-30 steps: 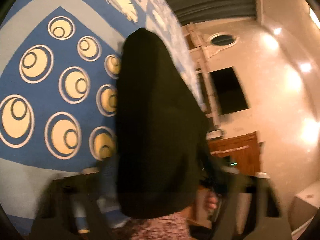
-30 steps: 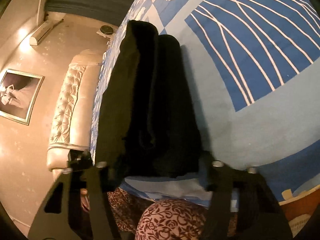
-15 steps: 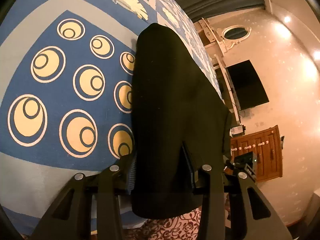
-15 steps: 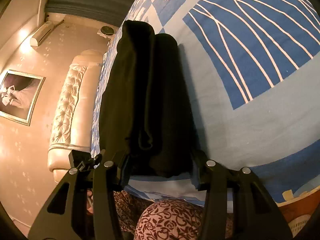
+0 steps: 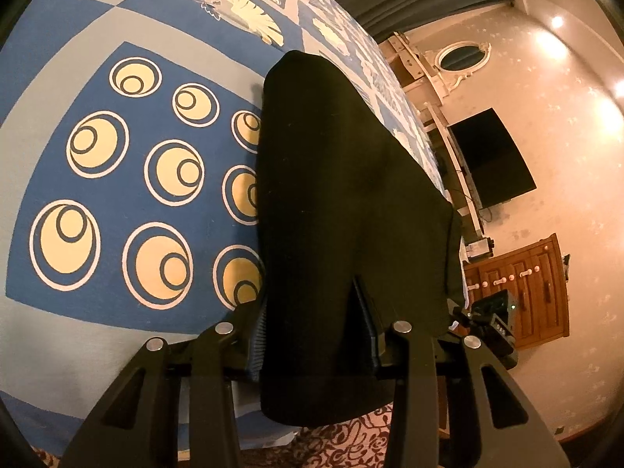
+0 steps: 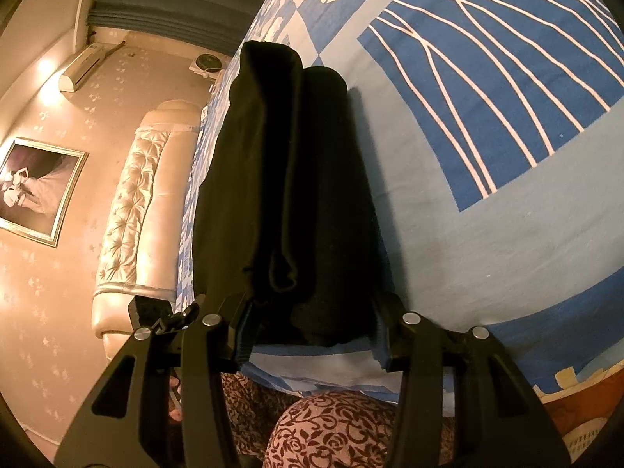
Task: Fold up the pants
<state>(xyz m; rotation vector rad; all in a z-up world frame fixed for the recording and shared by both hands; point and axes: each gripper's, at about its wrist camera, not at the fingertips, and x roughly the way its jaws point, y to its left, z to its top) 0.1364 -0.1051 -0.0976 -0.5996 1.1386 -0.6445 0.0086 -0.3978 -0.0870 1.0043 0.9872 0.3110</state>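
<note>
Both ends gripped | your left gripper (image 5: 316, 345) has tightened, jaws pinching pants (image 5: 343, 195) | right gripper (image 6: 312, 335) jaws pinch too | ready to lift off bed (image 5: 97, 58)

Left wrist view: black pants (image 5: 343, 202) cover the bedspread (image 5: 117, 195) circles at frame centre and hide the left tool's (image 5: 318, 335) inner pad faces. Small device (image 5: 495, 318) at lower right, display unreadable. Right wrist view: pants (image 6: 280, 179) hide the right tool's (image 6: 312, 331) pad contact; framed picture (image 6: 37, 189) cut by left edge; patterned fabric (image 6: 331, 429) cut by bottom edge.
</note>
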